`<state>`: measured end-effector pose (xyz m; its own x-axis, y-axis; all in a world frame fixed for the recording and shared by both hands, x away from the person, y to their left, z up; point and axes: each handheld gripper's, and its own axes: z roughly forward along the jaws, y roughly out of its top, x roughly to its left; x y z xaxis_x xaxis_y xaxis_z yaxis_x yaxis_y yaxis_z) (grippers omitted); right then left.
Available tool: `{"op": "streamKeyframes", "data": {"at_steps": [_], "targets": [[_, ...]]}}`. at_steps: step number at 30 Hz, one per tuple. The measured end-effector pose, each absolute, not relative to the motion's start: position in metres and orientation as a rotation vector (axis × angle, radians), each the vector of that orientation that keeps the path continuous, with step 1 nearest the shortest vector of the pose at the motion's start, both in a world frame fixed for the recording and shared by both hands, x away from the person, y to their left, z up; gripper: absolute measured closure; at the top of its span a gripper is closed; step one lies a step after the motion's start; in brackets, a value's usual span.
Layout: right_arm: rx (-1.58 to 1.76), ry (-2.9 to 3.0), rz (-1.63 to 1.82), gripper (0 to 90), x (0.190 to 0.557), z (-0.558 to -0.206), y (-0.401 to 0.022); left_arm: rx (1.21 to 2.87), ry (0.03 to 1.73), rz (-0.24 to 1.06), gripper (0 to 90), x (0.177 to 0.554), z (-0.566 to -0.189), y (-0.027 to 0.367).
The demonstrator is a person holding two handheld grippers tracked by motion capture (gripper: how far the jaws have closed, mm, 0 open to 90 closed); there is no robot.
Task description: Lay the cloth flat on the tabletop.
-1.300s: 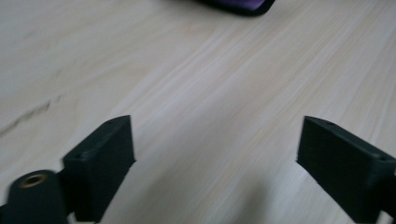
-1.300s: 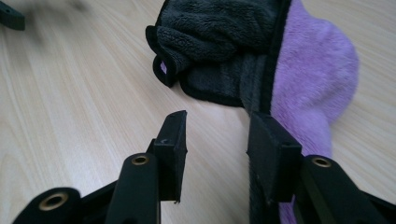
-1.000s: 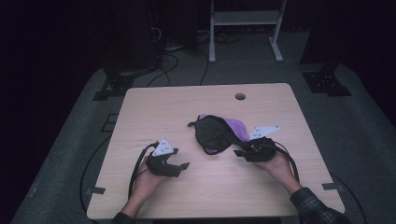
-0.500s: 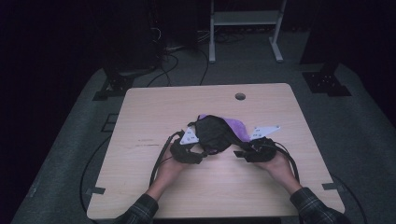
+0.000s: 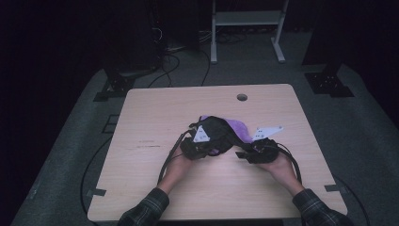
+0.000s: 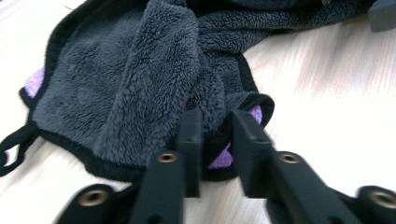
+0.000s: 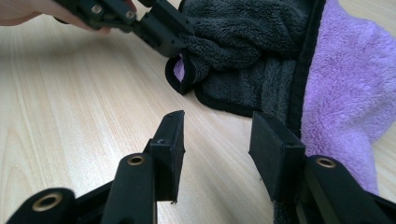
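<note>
Near the middle of the light wooden counter (image 5: 155, 117) lies a crumpled fleece cloth, dark grey on one face and purple on the other, with black edge binding (image 5: 226, 132). Left gripper (image 6: 215, 144) sits at the cloth's near-left edge, jaws nearly together with a fold of grey fleece and black binding pinched between them, so it is gripping the cloth. A thin black loop hangs off the cloth's edge in the left gripper view, lying flat on the wood. Right gripper (image 7: 217, 140) rests low just beside the cloth's near-right edge, jaws spread wide with bare wood between them; one jaw sits over the purple side, contact unclear. From the right gripper view the other gripper's jaws bite a small curled corner showing purple inside. High view: both hands on the counter, plaid sleeves at the bottom, cables trailing from each gripper. Round grommet hole (image 5: 242, 97) lies well apart, toward the far edge.
</note>
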<state>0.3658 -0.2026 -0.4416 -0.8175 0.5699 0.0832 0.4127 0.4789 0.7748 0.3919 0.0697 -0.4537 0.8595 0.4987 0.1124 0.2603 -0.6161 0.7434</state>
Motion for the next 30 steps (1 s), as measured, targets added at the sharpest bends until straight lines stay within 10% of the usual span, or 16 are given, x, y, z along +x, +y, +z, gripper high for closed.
{"op": "streamKeyframes", "data": {"at_steps": [30], "targets": [[0.765,2.611,1.096,54.5,0.397,-0.465,-0.128,2.062,0.68,0.341,83.4,0.396,-0.416,0.129]]}}
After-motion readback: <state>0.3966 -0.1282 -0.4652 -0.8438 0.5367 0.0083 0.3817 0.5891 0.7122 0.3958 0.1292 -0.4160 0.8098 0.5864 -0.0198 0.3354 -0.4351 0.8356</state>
